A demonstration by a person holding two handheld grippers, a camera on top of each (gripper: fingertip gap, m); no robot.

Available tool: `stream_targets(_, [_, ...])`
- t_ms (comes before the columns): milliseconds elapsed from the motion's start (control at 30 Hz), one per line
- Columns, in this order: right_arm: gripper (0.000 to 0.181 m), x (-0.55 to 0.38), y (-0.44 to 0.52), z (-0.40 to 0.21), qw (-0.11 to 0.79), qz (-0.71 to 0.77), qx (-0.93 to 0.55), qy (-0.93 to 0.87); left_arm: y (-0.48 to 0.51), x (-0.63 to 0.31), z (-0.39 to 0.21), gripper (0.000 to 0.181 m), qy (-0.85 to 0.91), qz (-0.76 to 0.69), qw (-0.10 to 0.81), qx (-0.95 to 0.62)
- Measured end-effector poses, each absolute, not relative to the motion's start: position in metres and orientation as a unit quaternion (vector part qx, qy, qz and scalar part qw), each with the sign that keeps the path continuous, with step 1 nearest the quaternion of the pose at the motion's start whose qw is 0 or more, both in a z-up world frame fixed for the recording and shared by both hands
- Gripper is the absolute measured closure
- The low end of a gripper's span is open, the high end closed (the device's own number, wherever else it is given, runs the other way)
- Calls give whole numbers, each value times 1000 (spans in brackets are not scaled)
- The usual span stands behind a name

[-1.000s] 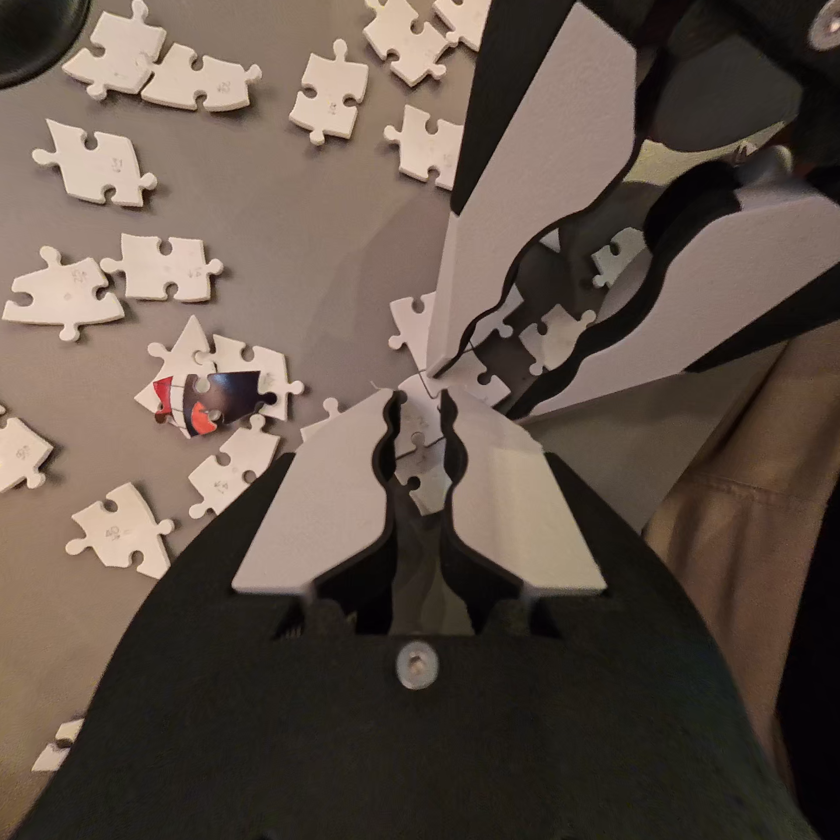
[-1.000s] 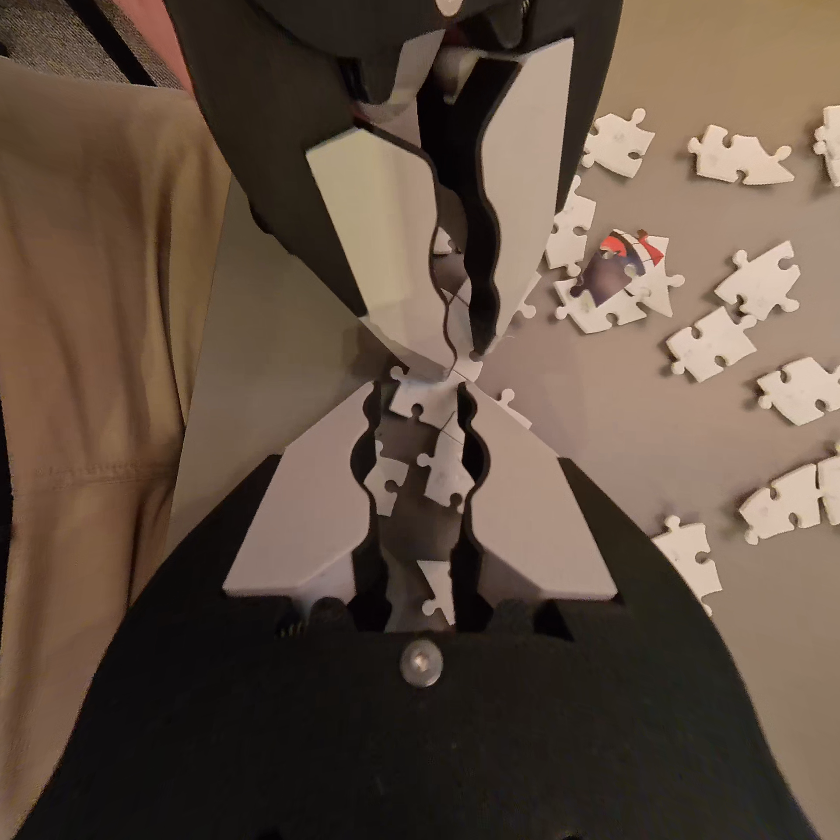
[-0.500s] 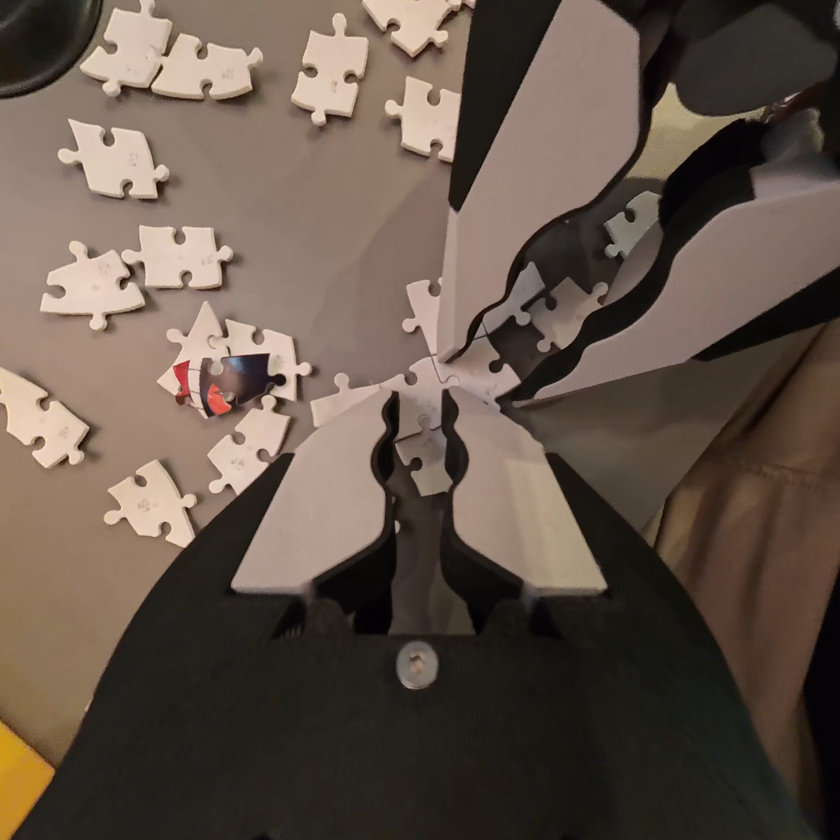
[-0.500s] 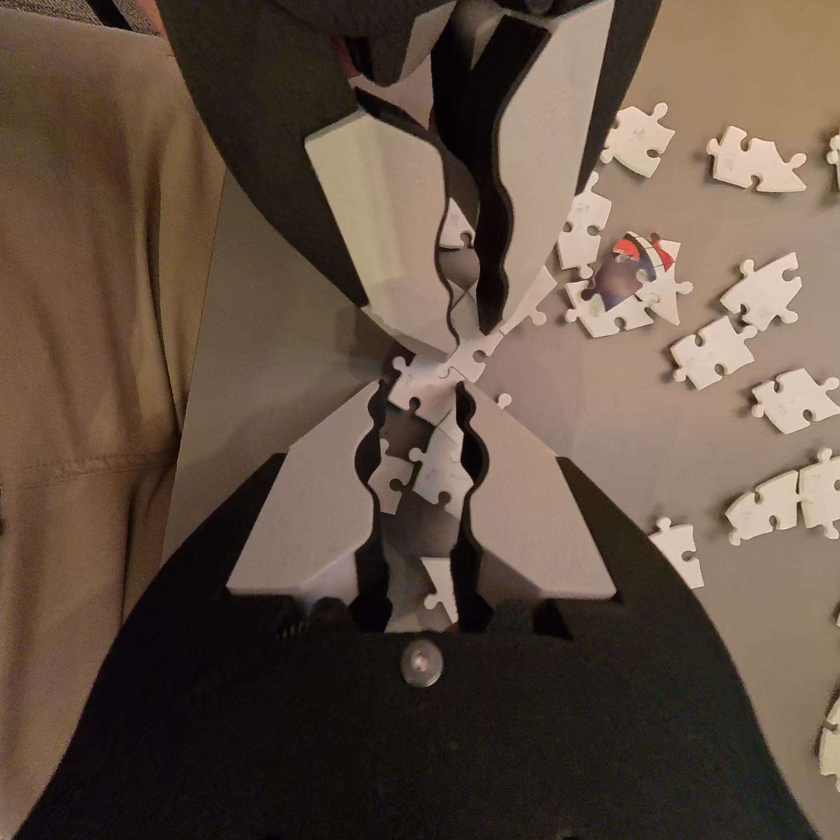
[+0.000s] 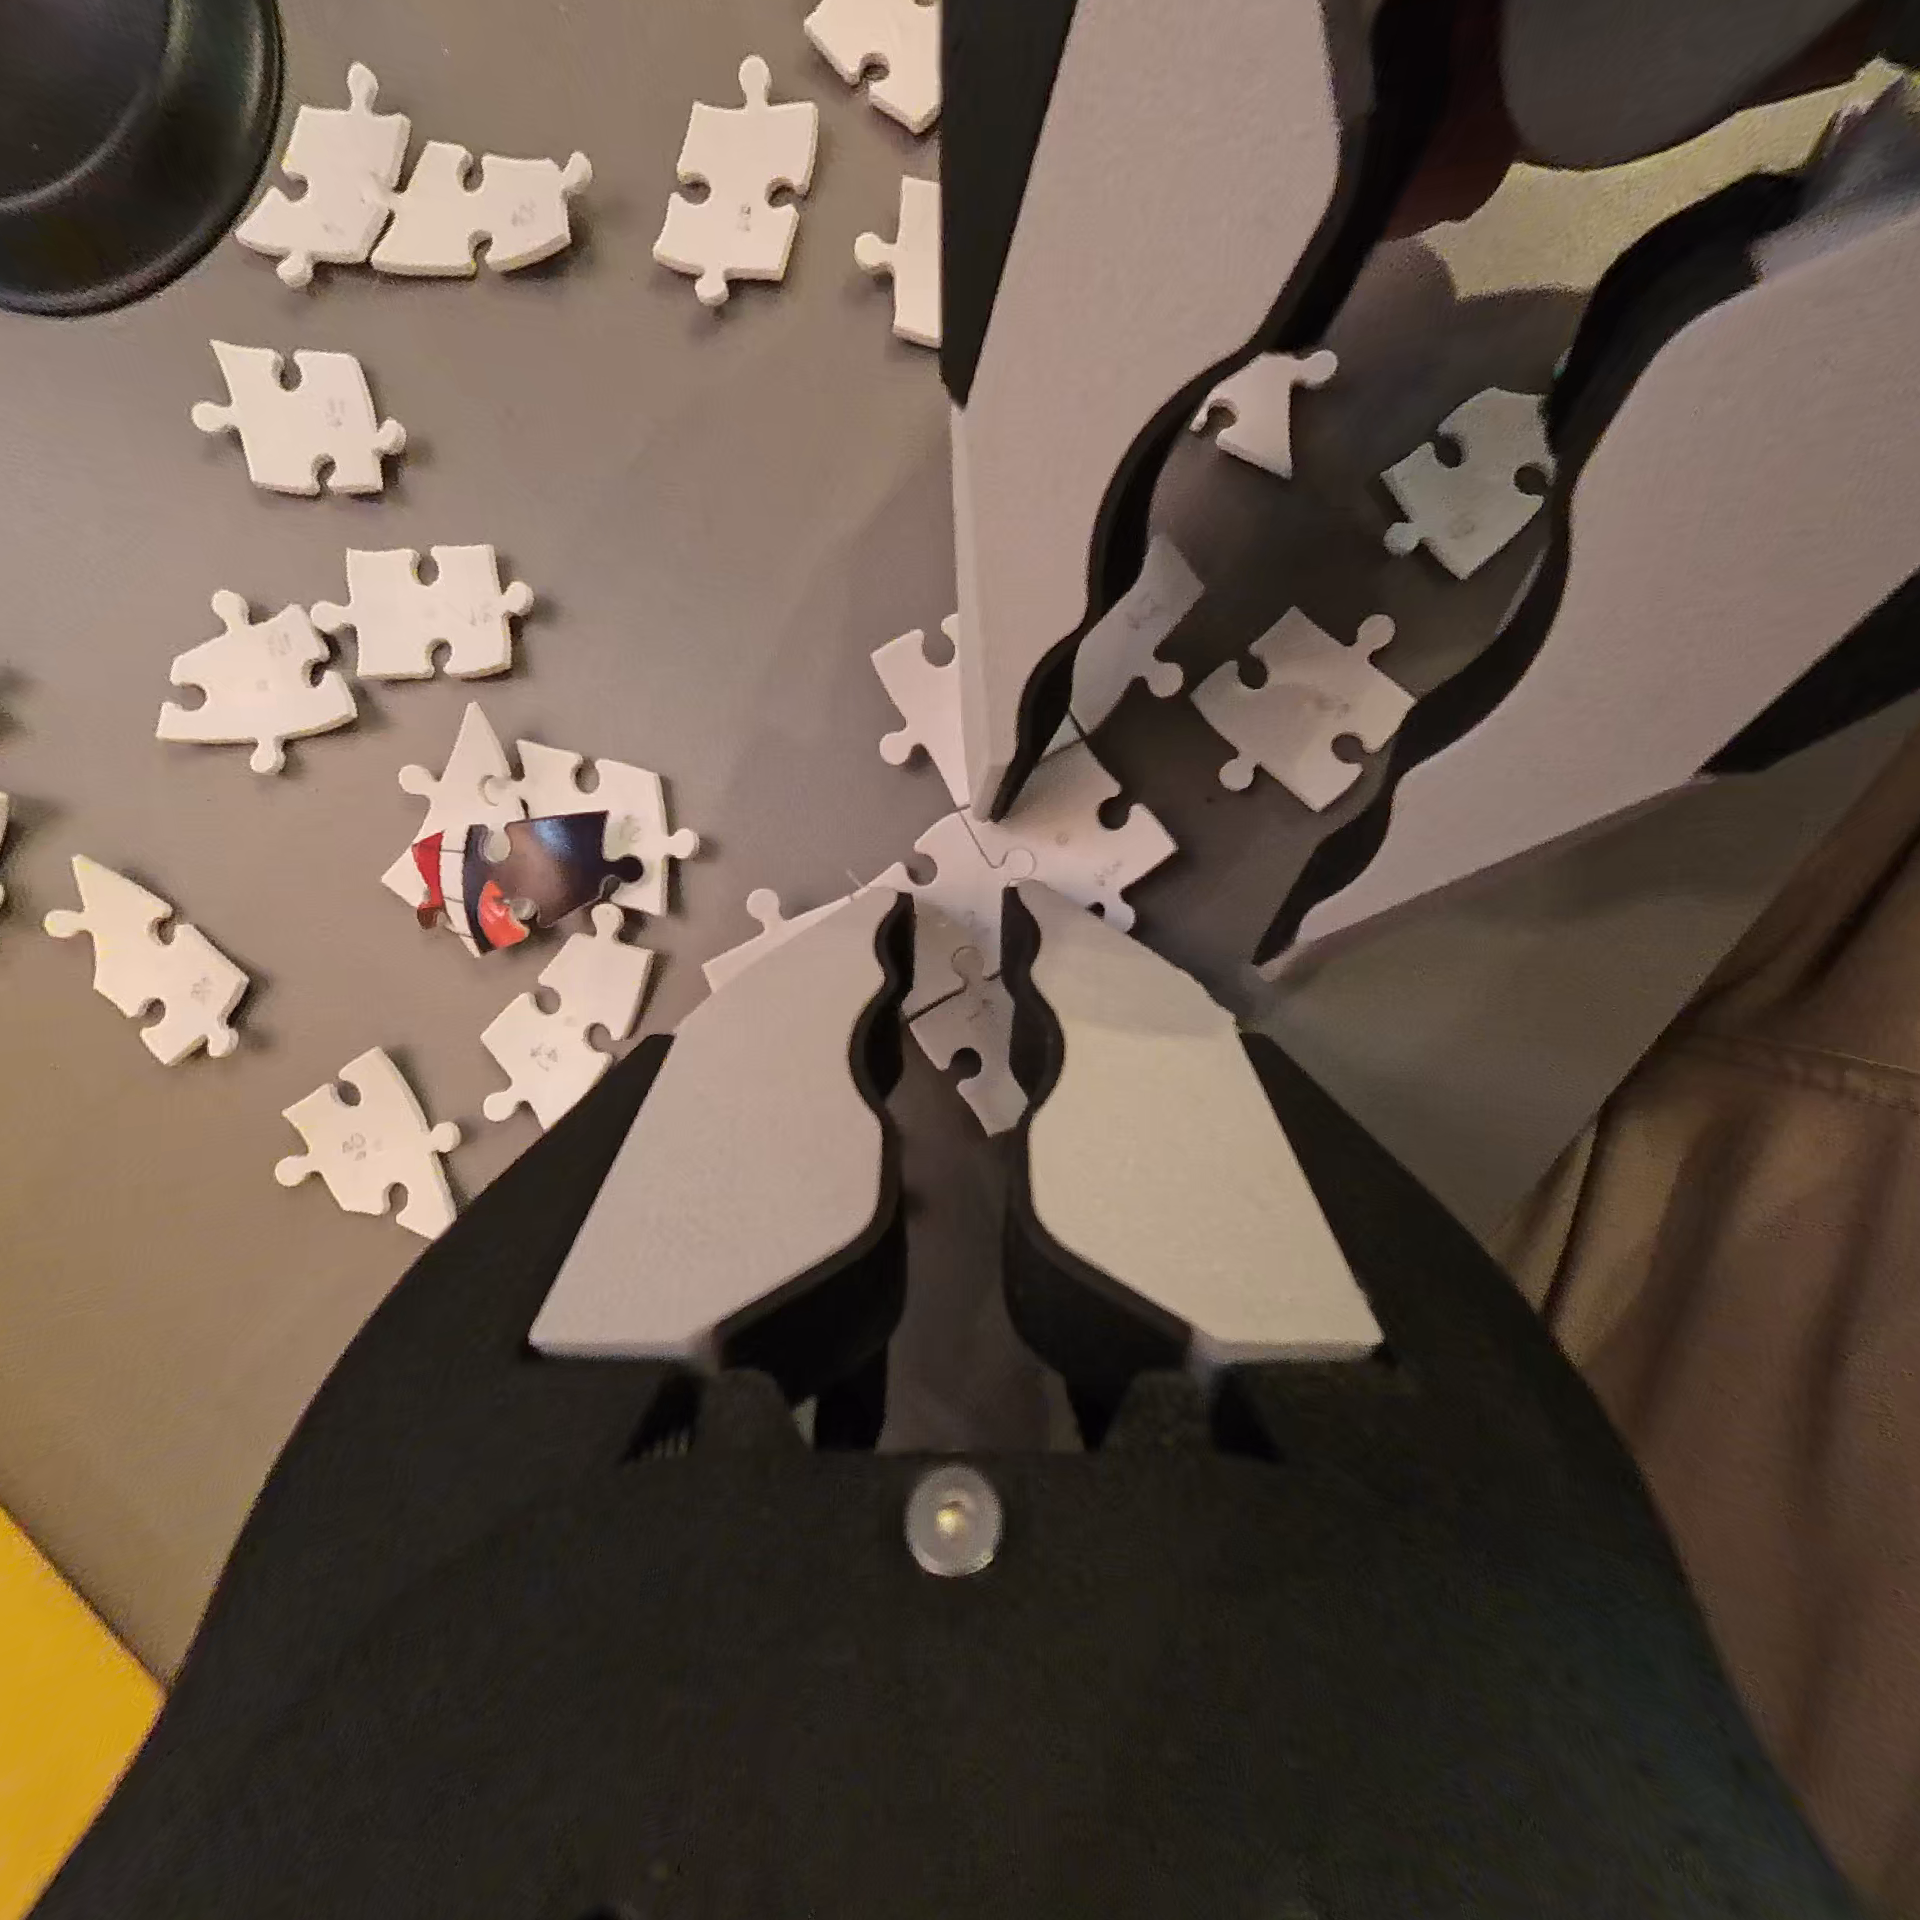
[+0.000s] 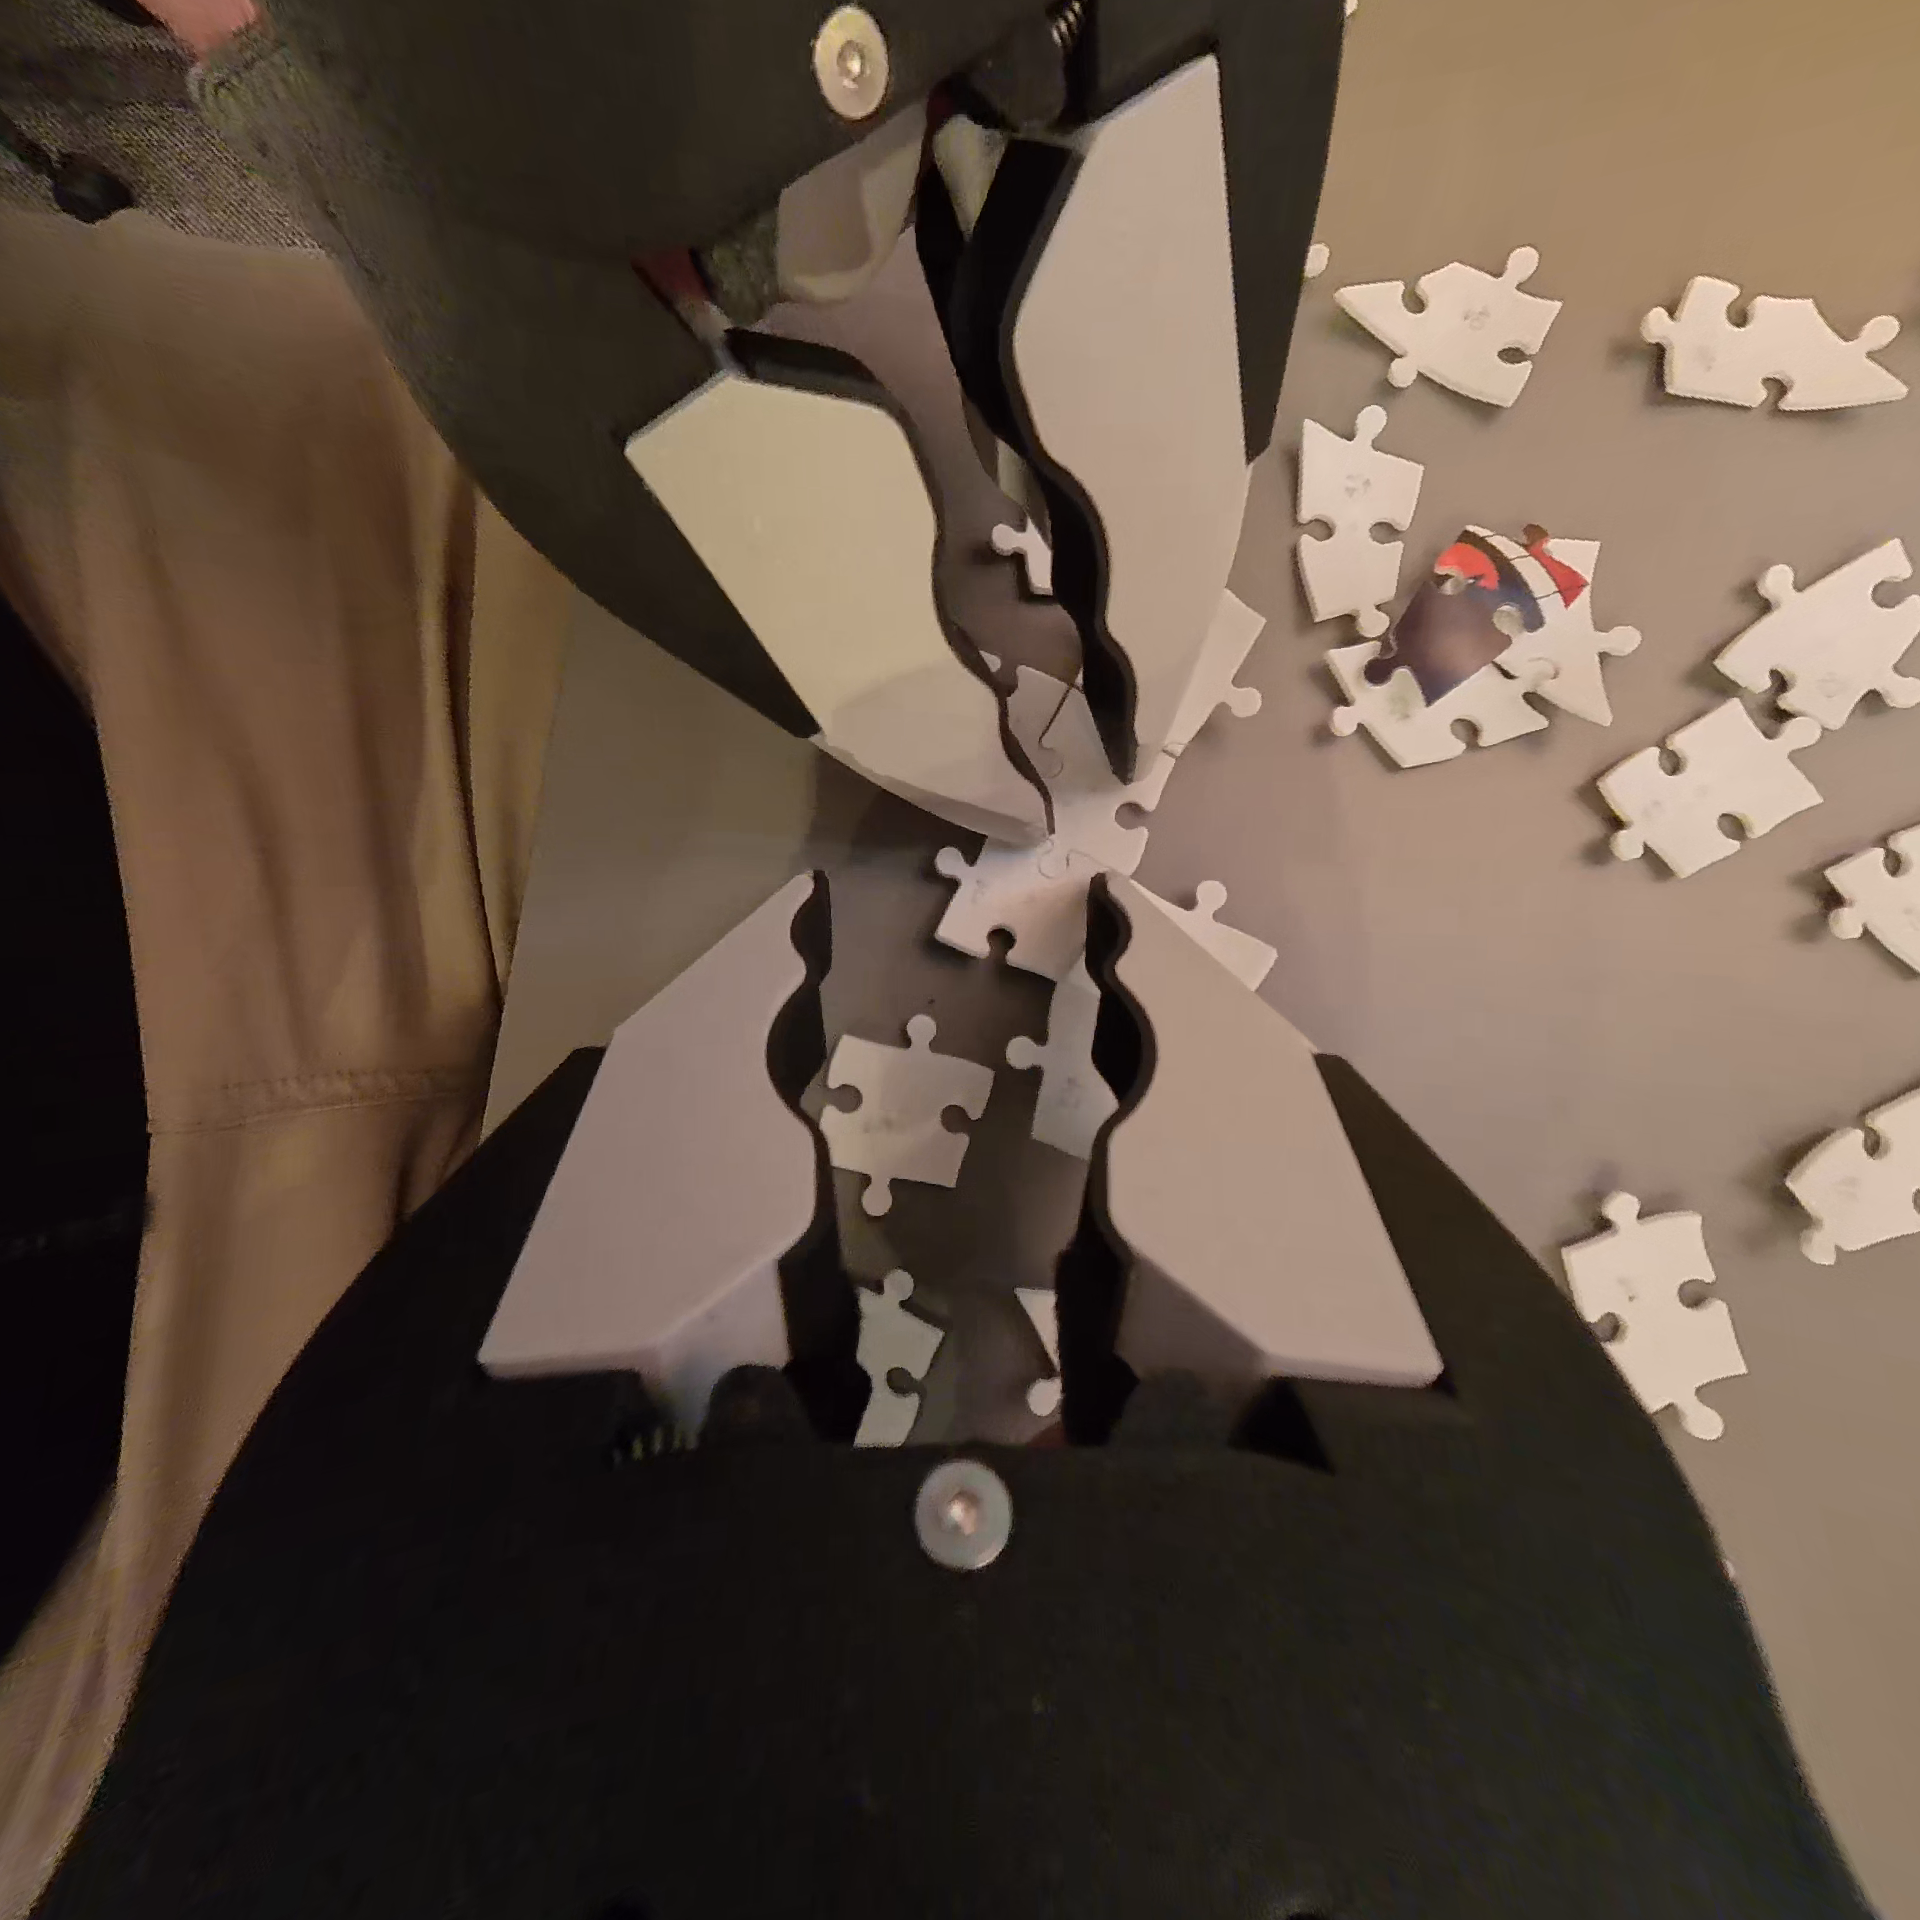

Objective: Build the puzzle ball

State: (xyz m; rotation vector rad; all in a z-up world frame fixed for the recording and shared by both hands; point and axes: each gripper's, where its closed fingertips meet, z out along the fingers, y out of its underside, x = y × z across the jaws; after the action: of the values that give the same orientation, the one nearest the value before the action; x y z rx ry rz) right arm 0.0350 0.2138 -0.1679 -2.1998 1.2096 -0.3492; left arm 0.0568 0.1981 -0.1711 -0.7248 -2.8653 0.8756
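Observation:
A small cluster of joined white puzzle pieces (image 5: 1081, 842) hangs near the grey table's (image 5: 644, 478) right edge; it also shows in the right wrist view (image 6: 997, 904). My left gripper (image 5: 956, 909) is shut on one piece of the cluster, its fingers close together around it. It enters the right wrist view from above (image 6: 1081, 805). My right gripper (image 6: 956, 883) is open and faces the left one, with one fingertip (image 5: 1003, 800) against the cluster's far side. Loose white pieces (image 5: 436, 613) lie face down on the table.
One colour-printed piece (image 5: 530, 862) lies on a small heap to the left, also in the right wrist view (image 6: 1455, 634). A black round object (image 5: 104, 135) stands at the far left. A yellow thing (image 5: 52, 1714) shows bottom left. A person's beige trousers (image 6: 260, 727) are beside the table edge. The tips of both grippers are at nearly the same place. My left tips are roughly 20 cm from the yellow thing (image 5: 52, 1714).
My right gripper's fingers have spread apart and let go of the cluster. My left gripper has kept its grip, and both views have drawn back a little from the table.

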Motion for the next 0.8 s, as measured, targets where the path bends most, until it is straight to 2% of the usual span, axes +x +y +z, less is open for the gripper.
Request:
stream_targets(300, [130,34,211,-163,303,-135,-824,459,197,56,-171,169,-931,287,32,-224])
stream_targets(500, [127,26,190,-128,334,-170,-786,492,198,57,-169,157,-936,281,54,-204])
stream_targets(800, [125,6,175,-126,338,-173,-752,539,201,68,-154,154,-933,303,60,-187])
